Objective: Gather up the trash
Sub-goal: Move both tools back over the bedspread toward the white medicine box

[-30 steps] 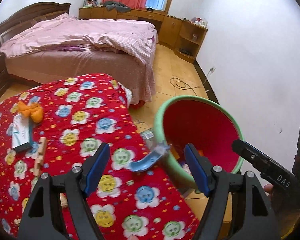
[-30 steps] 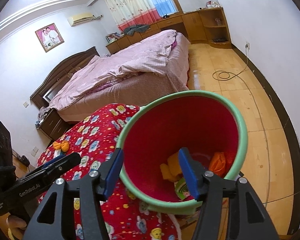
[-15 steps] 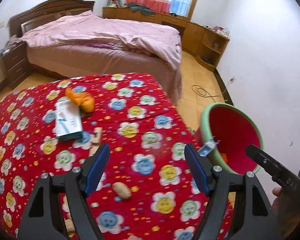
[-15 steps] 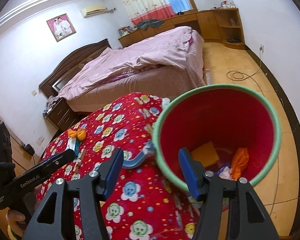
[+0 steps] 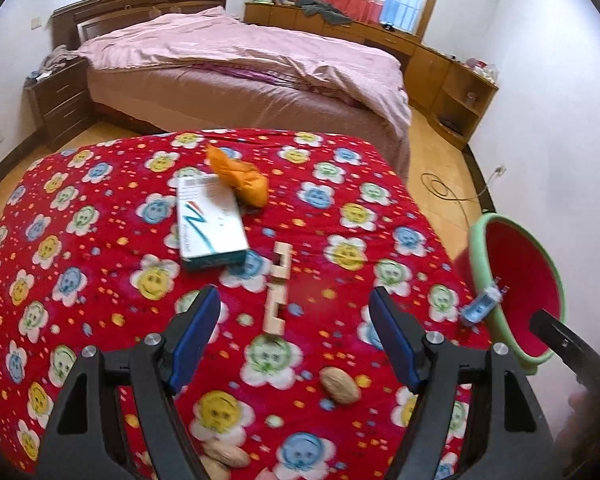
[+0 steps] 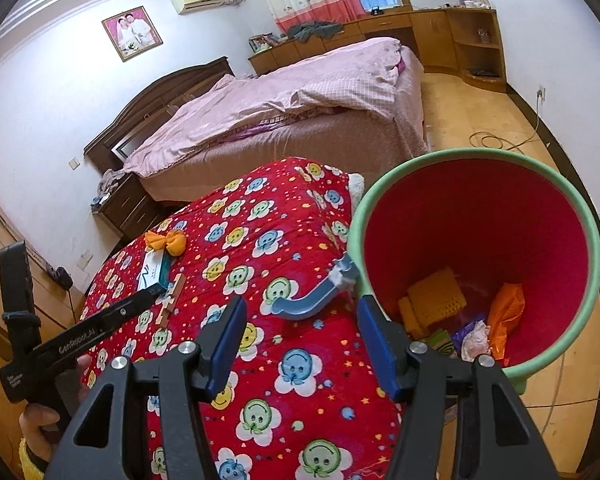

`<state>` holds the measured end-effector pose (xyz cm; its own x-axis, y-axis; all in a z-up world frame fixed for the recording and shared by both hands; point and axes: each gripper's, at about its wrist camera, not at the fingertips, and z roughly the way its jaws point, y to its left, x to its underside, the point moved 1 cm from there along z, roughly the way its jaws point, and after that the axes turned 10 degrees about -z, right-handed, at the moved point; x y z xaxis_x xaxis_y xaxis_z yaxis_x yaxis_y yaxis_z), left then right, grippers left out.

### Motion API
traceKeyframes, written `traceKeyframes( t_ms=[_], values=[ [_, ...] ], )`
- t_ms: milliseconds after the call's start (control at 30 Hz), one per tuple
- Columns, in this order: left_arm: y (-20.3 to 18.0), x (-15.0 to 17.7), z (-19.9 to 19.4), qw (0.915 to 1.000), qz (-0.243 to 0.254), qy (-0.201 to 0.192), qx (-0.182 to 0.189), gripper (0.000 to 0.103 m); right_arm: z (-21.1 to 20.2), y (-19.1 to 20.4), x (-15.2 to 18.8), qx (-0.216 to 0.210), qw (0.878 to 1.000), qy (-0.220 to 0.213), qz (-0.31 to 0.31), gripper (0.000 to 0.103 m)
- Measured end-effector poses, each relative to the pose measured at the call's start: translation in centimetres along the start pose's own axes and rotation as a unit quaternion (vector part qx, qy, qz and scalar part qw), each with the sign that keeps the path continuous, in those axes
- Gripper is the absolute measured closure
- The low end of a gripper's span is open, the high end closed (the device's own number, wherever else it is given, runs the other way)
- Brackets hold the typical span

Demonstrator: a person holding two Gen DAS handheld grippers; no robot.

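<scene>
We've got our left gripper (image 5: 294,334) hanging over the red flower-print quilt (image 5: 100,248), jaws wide apart with nothing in them. The notched pale wooden block (image 5: 278,288) sits right between the jaws, just past the tips; the white-and-teal cardboard box (image 5: 210,224) and the crumpled orange wrapper (image 5: 240,178) lie farther ahead. Our right gripper (image 6: 300,344) is open and empty too. The red bucket with a green rim (image 6: 580,216) is just beyond its right-hand jaw, its blue handle (image 6: 310,300) between the tips.

Home bedroom: bed (image 5: 252,68), nightstand (image 5: 60,100).
</scene>
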<state>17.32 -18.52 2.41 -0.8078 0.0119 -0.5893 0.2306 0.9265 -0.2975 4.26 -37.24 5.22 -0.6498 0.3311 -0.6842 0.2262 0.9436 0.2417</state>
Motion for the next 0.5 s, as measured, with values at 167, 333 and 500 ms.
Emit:
traceKeyframes(
  t_ms=[167, 333, 500],
  values=[
    [1.6, -1.7, 1.4, 0.9997, -0.003, -0.005, -0.024, 0.027, 0.8, 0.7, -0.5, -0.003, 1.000, 0.005, -0.007, 0.042],
    [2.9, -3.4, 3.4, 0.9991, -0.010, -0.004, -0.042, 0.027, 1.9, 1.2, -0.8, -0.005, 1.000, 0.012, -0.006, 0.042],
    [3.5, -4.4, 5.9, 0.9984, -0.015, 0.007, -0.055, 0.027, 3.0, 1.4, -0.4, -0.007, 1.000, 0.026, 0.000, 0.042]
  ],
)
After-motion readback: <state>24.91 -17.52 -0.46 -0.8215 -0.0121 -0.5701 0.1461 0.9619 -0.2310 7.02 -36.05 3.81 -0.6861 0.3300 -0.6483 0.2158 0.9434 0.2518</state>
